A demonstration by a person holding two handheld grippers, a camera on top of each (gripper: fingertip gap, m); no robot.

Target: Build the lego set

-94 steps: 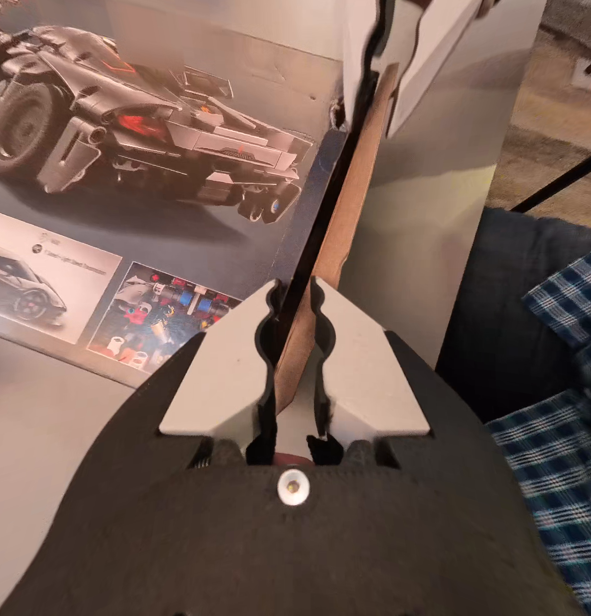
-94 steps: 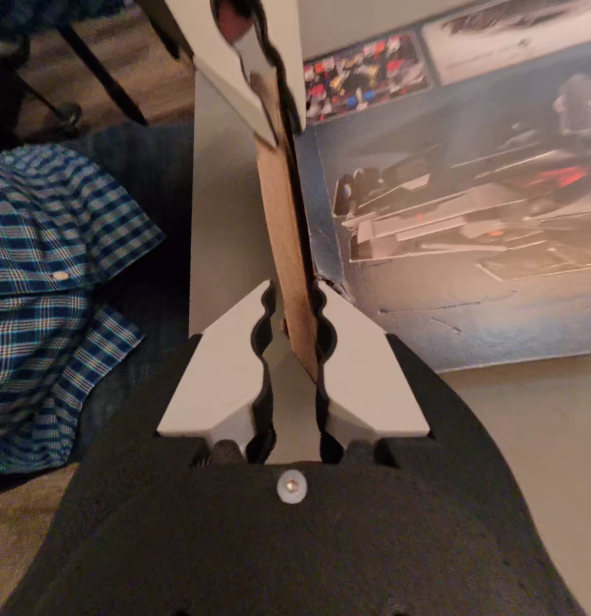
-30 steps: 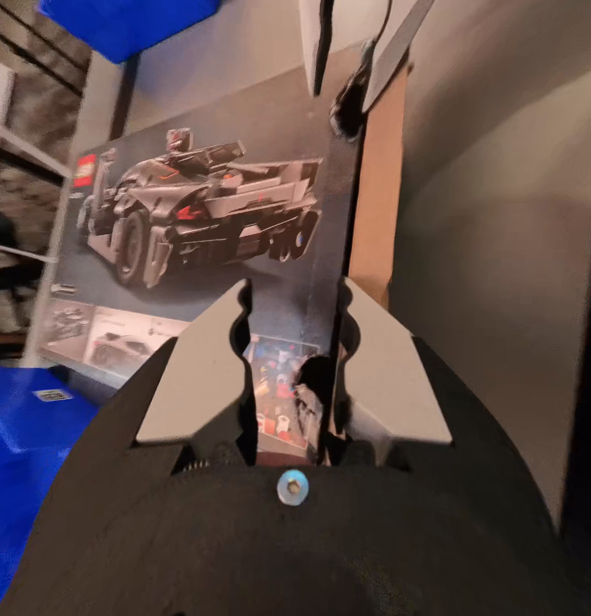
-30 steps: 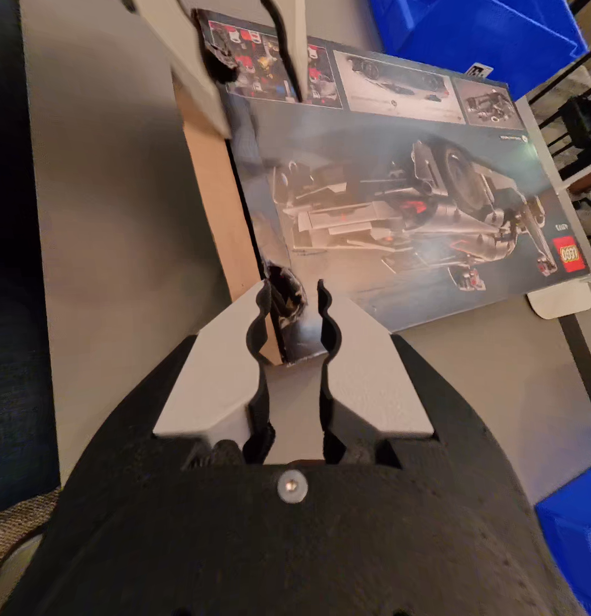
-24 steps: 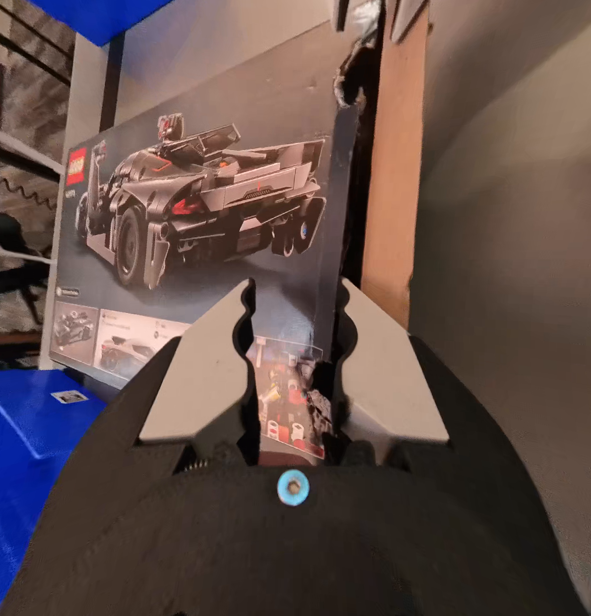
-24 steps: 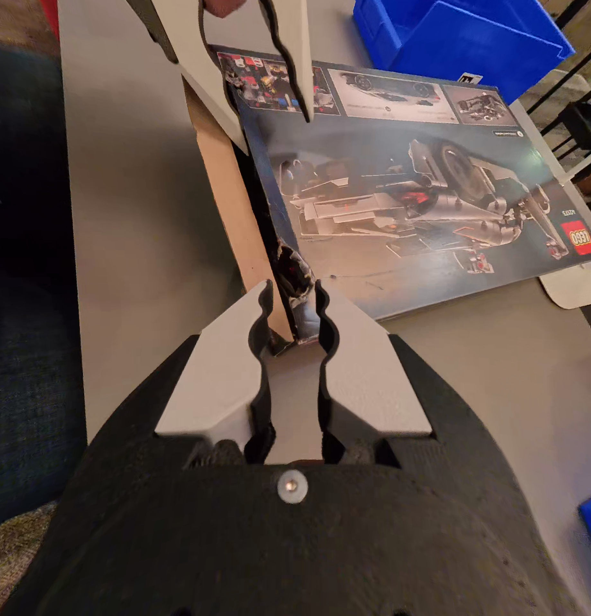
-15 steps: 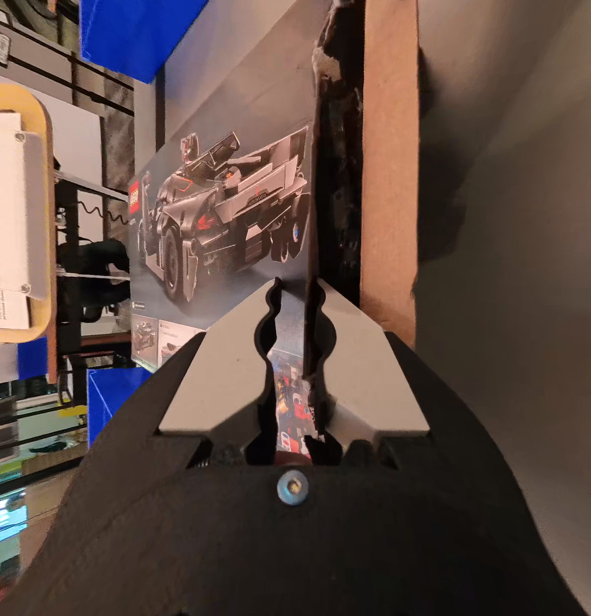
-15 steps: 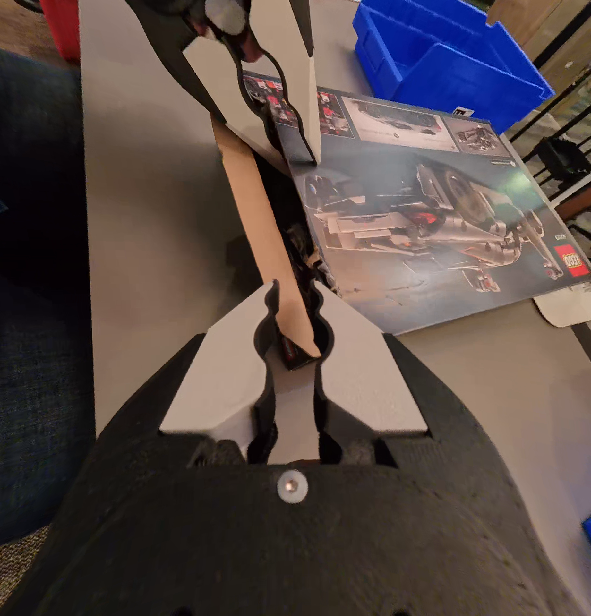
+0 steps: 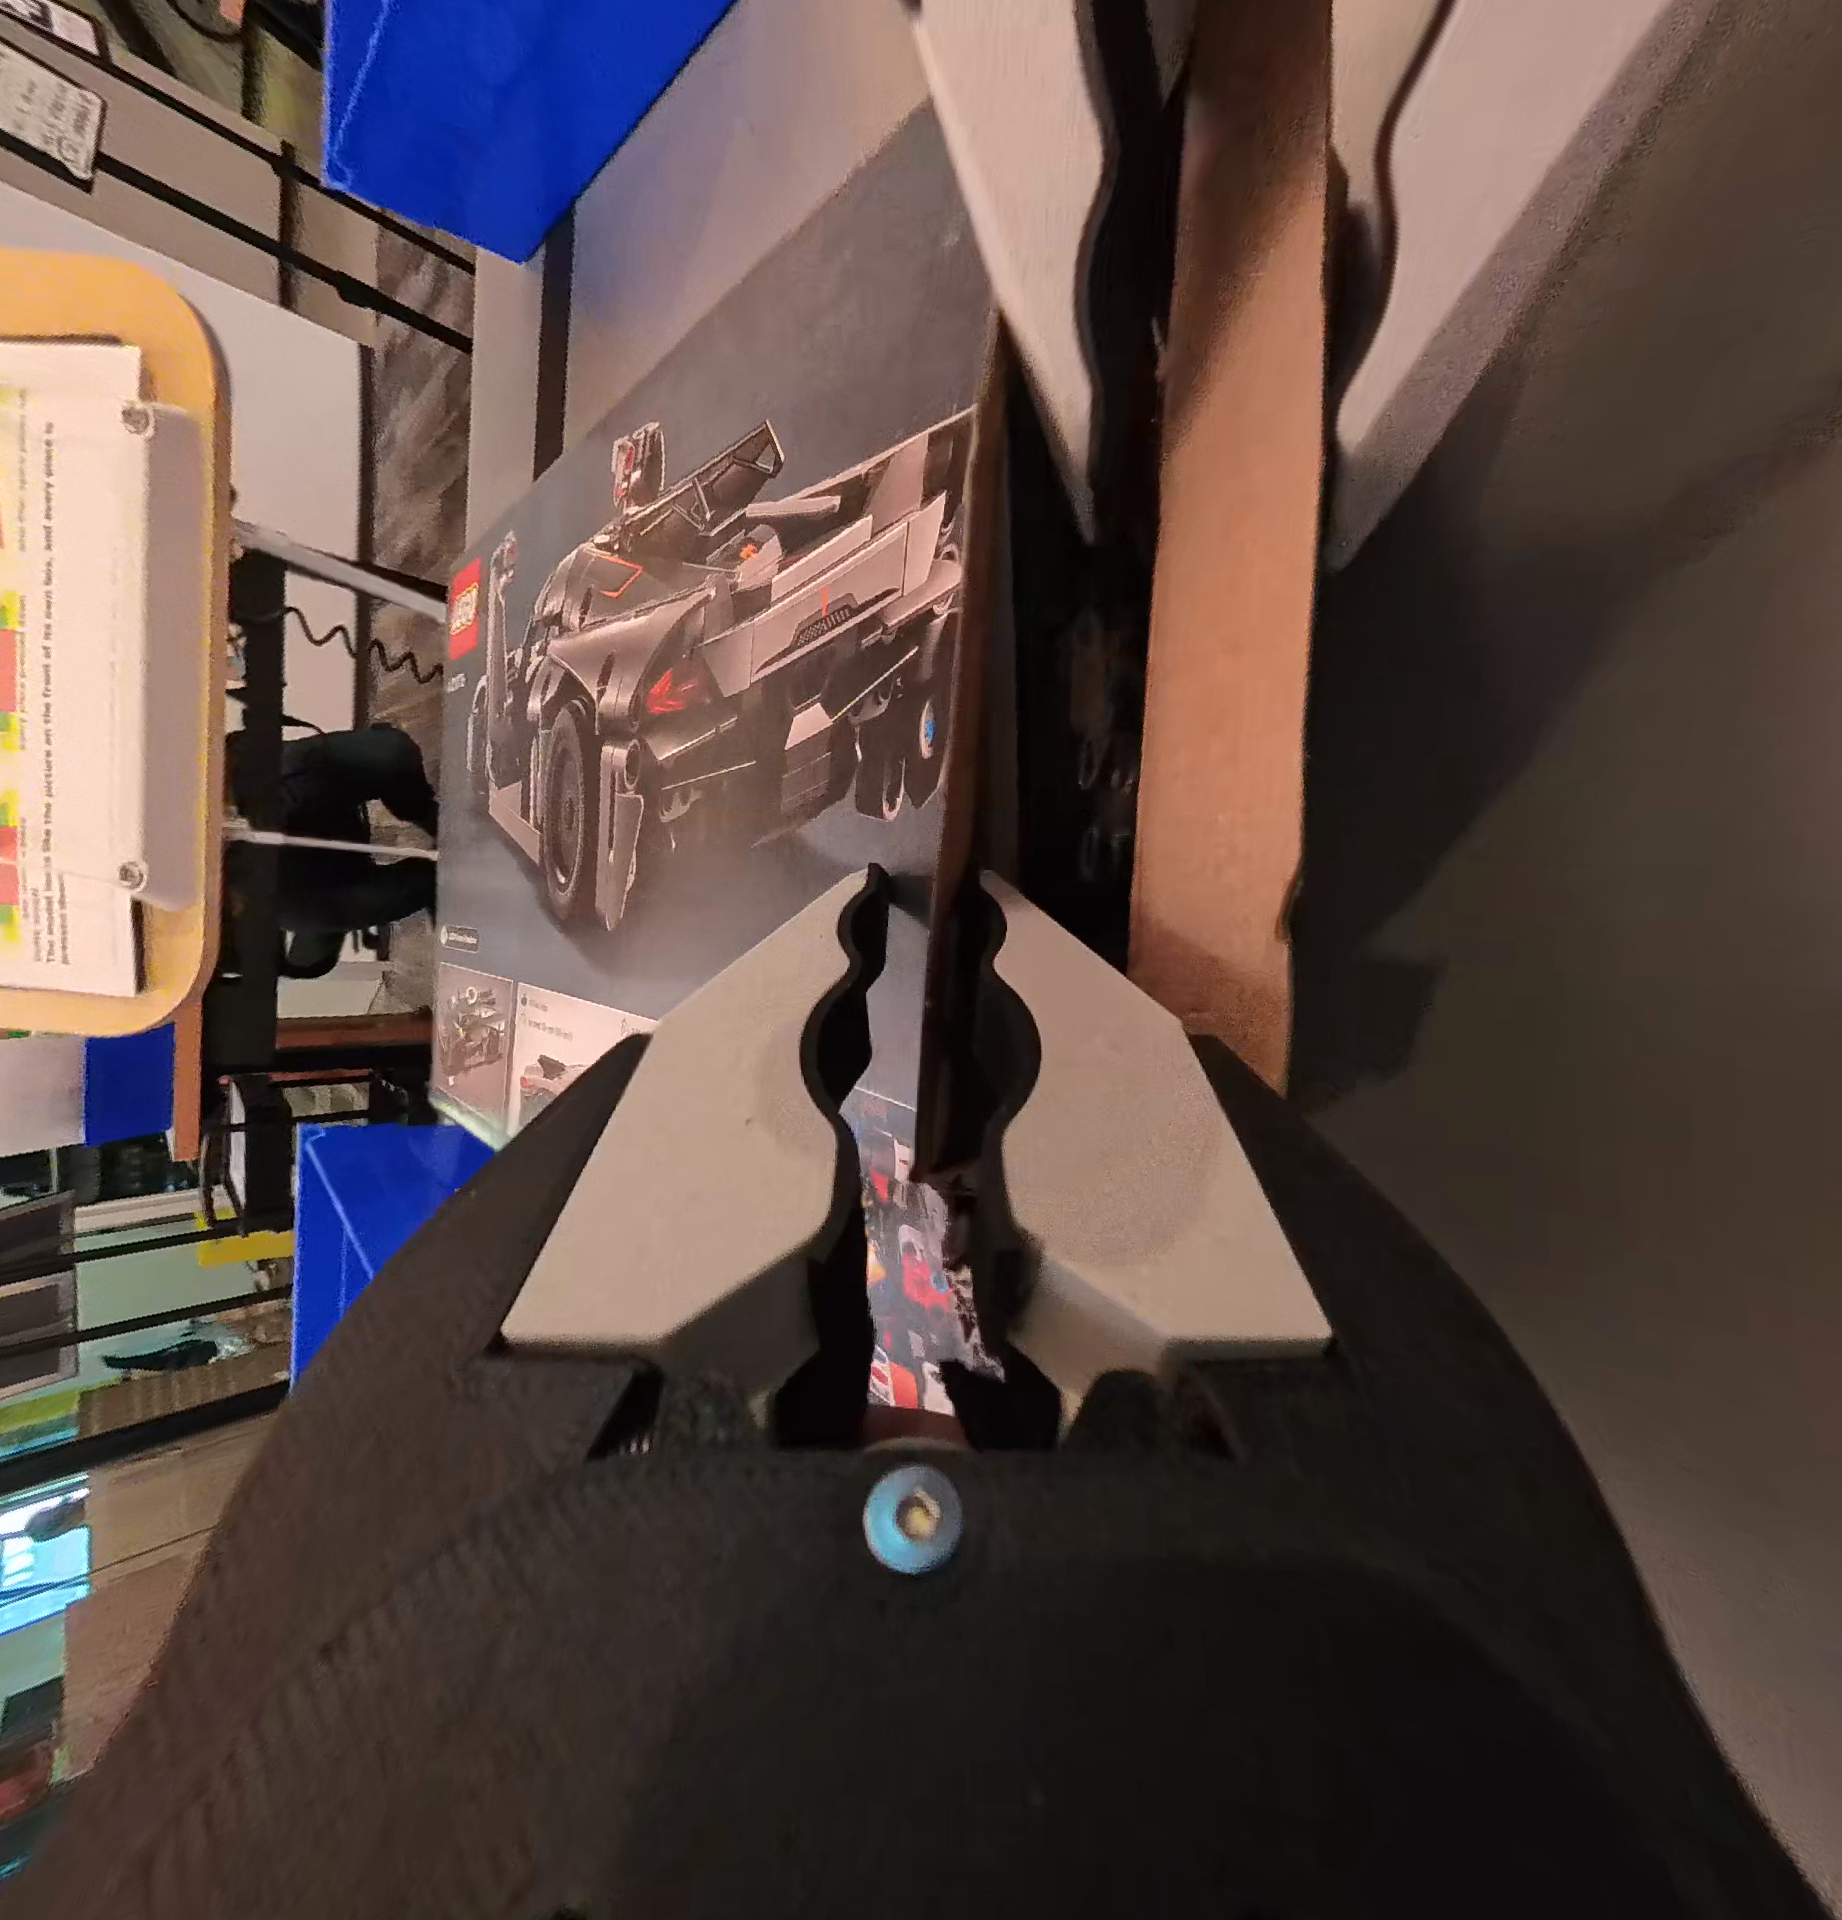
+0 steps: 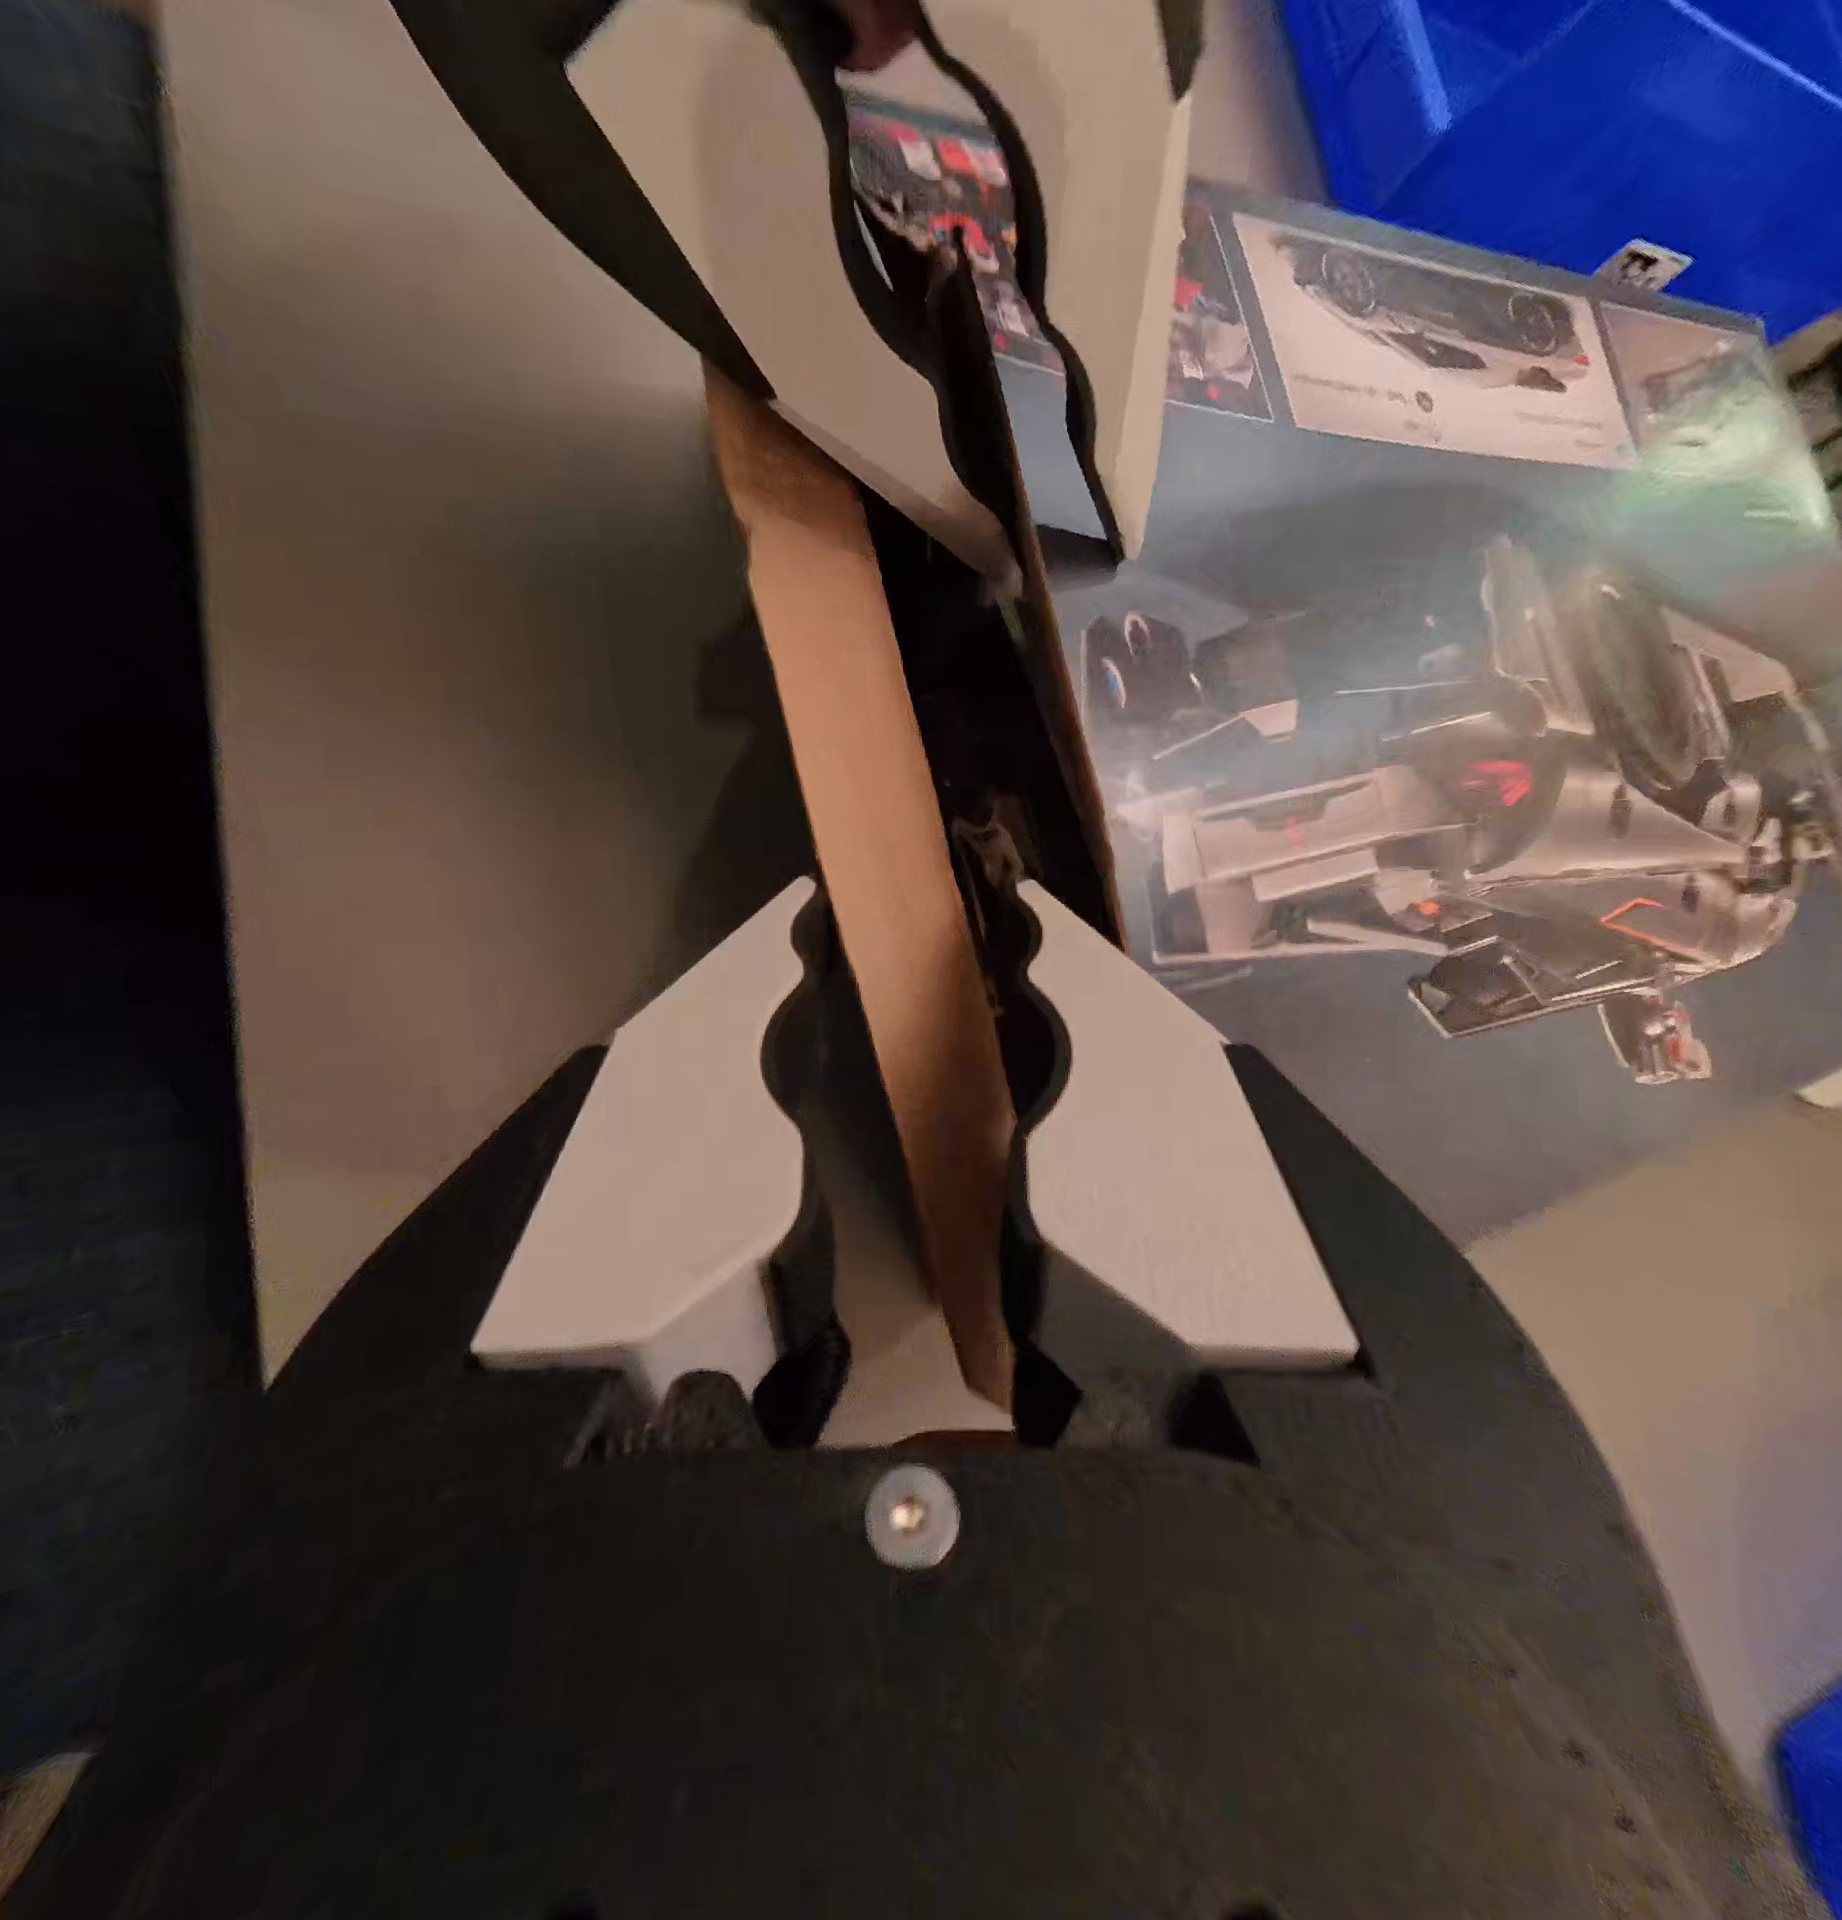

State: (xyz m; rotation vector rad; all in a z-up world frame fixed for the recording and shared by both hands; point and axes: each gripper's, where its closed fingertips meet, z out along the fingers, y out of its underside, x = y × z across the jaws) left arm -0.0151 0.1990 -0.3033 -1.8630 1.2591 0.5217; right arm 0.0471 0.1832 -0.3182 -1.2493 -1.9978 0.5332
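Observation:
The lego set box (image 10: 1416, 779) lies flat on the grey table (image 10: 429, 623), printed with a dark car. Its near end is torn open. My right gripper (image 10: 922, 904) is shut on the brown cardboard end flap (image 10: 875, 831), which runs up between its jaws. My left gripper (image 9: 929, 904) is shut on the edge of the box's printed top panel (image 9: 709, 675). A dark gap (image 9: 1078, 675) shows between that panel and the flap (image 9: 1229, 623). Each gripper shows at the top of the other's view, the left (image 10: 1000, 312) and the right (image 9: 1208, 208).
Blue bins stand beyond the box (image 10: 1571, 104) (image 9: 501, 104), another to its side (image 9: 377, 1195), and one at the near right (image 10: 1831, 1766). A wooden tray with a printed sheet (image 9: 65, 644) is off the table. Dark fabric (image 10: 65, 831) lies past the table's left edge. About 7 cm separates my left fingertips from my right.
Both grippers let go of the brown flap. The left one closed on the printed top panel's edge, the right one closed on the flap again, and the gap between panel and flap has widened.

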